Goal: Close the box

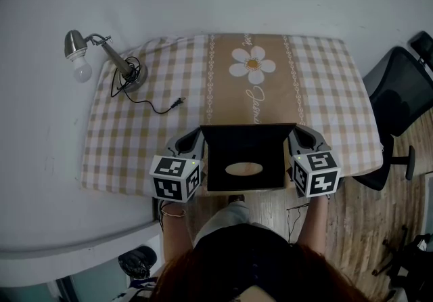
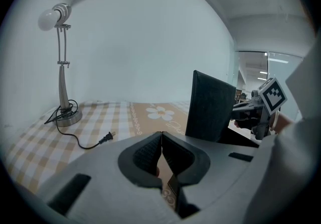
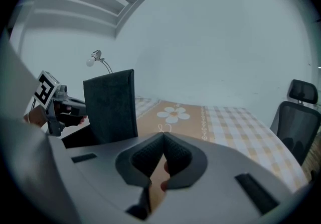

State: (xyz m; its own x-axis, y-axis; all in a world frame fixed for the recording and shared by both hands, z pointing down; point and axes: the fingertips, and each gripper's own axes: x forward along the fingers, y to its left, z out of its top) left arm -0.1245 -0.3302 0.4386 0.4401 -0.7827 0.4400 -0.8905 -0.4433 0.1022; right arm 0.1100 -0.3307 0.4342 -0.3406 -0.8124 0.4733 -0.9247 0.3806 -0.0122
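The left gripper [image 1: 195, 135] was held with its jaws pressed together at the tips, and nothing was caught between them. The right gripper [image 1: 298, 133] was likewise found closed and empty. The black box [image 1: 243, 158] was set between the two grippers, just beside each, though contact could not be made out. Its lid [image 2: 210, 105] was stood upright, to the right of the left gripper's jaws and to the left of the right gripper's. A desk lamp [image 1: 101, 57] was placed well ahead and left of the left gripper, on the checked tablecloth [image 1: 135, 138].
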